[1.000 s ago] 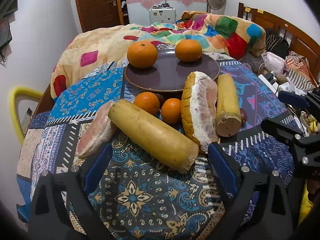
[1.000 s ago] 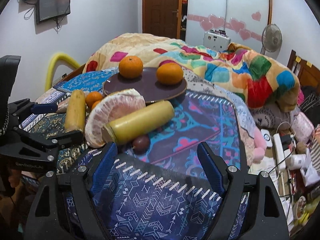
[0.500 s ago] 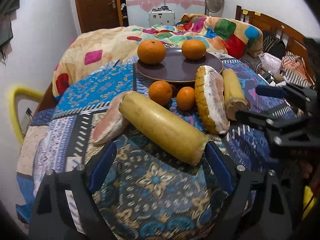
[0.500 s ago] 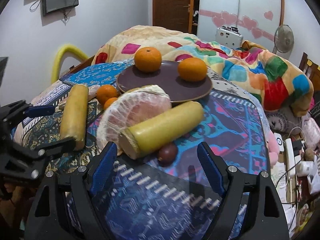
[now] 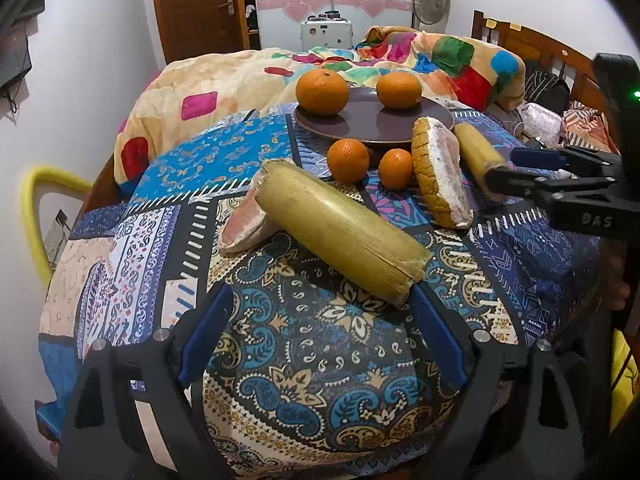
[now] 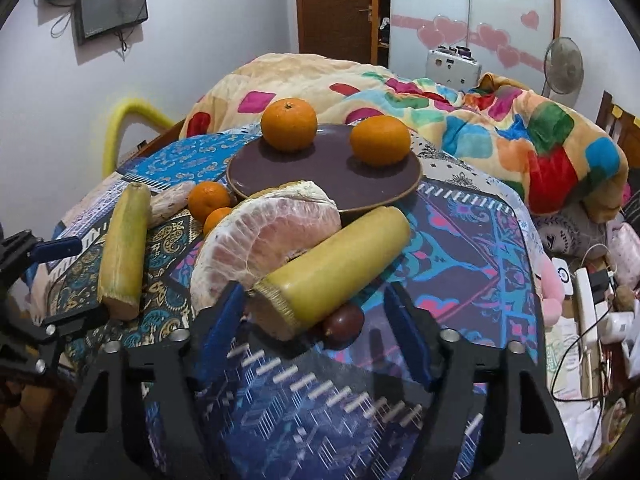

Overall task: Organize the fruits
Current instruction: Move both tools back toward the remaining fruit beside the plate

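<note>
Right tongs [image 6: 312,312] half-open, just been closing round sugarcane piece [image 6: 332,268], not gripping yet. Stiff, heavyish, smooth: I'd clamp mid-length. Left tongs [image 5: 320,324] wide, empty, other cane [image 5: 340,232] at 12.

Two near, downward views, shared plate [image 5: 372,130]

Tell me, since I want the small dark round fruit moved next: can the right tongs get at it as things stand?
Probably not cleanly. The dark fruit lies tucked against the yellow cane piece, whose cut end sits between the right tongs, open, jaws just closing. That piece likely goes first.
</note>
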Motion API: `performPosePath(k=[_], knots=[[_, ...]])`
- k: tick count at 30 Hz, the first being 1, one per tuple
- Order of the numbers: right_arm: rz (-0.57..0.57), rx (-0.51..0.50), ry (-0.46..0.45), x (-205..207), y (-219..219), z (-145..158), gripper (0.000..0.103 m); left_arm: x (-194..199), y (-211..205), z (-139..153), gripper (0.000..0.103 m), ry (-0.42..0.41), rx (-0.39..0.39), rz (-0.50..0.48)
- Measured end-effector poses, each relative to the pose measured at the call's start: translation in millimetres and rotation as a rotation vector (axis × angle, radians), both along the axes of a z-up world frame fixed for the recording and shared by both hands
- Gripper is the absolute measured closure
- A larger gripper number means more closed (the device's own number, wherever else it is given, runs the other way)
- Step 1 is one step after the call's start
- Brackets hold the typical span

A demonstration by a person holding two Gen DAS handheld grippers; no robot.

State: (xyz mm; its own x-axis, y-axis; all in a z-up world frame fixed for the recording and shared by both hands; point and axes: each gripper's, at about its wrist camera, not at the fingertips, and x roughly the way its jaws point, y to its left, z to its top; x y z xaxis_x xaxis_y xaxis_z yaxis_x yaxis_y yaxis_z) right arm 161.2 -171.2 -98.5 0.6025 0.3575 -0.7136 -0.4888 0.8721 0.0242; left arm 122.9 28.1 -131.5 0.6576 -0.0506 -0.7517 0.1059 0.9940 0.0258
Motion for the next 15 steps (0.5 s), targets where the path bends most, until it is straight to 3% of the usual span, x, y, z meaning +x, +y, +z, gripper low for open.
performPosePath(k=[9, 15], knots=[[-0.046, -0.034, -0.018, -12, -28, 1, 0.043, -11, 16, -9, 0.012, 0.037, 0.027, 0.045], [-0.071, -0.018, 0.009, -8, -41, -3, 0.044, -16, 31, -9, 0.012, 0.059, -0.025, 0.070]])
